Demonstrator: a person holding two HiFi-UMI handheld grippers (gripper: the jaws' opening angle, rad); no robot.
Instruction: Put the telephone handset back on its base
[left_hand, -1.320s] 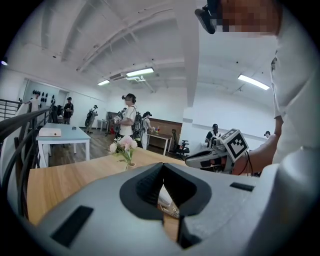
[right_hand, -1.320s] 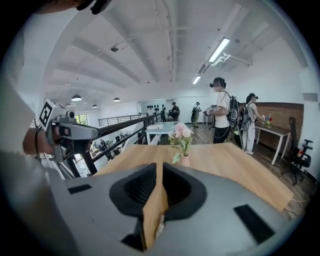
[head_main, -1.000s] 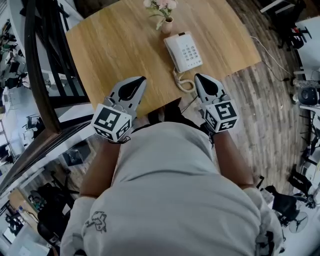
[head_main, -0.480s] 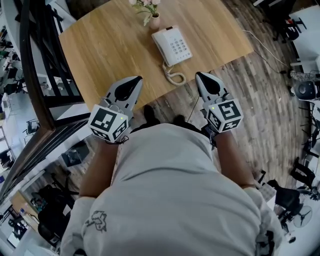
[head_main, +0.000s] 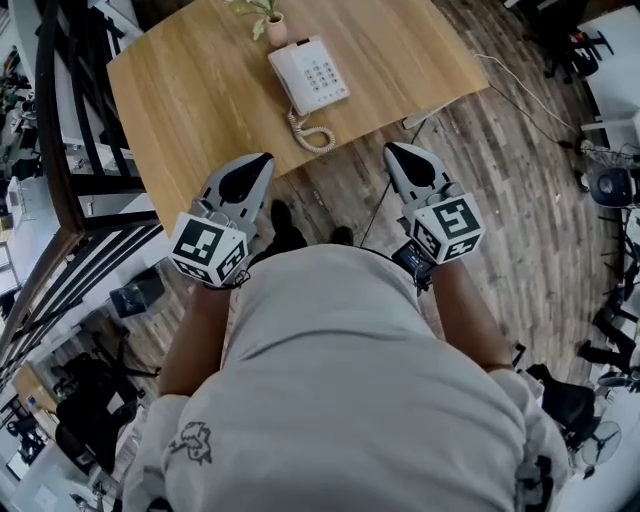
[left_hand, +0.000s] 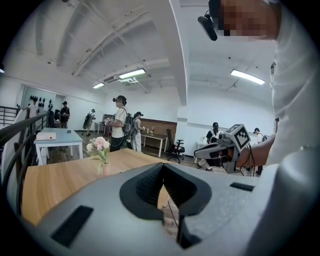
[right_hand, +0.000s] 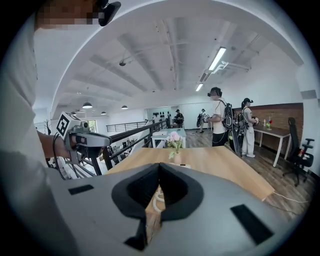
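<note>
1. The person's pale shirt (head_main: 340, 380) is filling the near part of the head view; both forearms are reaching forward from it.
2. The left gripper (head_main: 260, 160) is pointing at the near edge of the wooden table (head_main: 190, 90); its jaws are pressing together with nothing between them; the right gripper (head_main: 396, 152) is hanging over the plank floor (head_main: 500, 200), likewise closed and empty.
3. Just beyond the tips, a coiled cord (head_main: 313, 137) is lying at the table's near edge.
4. Farther on, the white telephone (head_main: 308, 75) is sitting on the table, ahead of and between the two grippers and well apart from both; the handset (head_main: 287, 72) seems to be lying along the left side of the base.
5. A small vase of flowers (head_main: 272, 25) is standing just behind the telephone; in the gripper views, people are standing farther off in the room.
</note>
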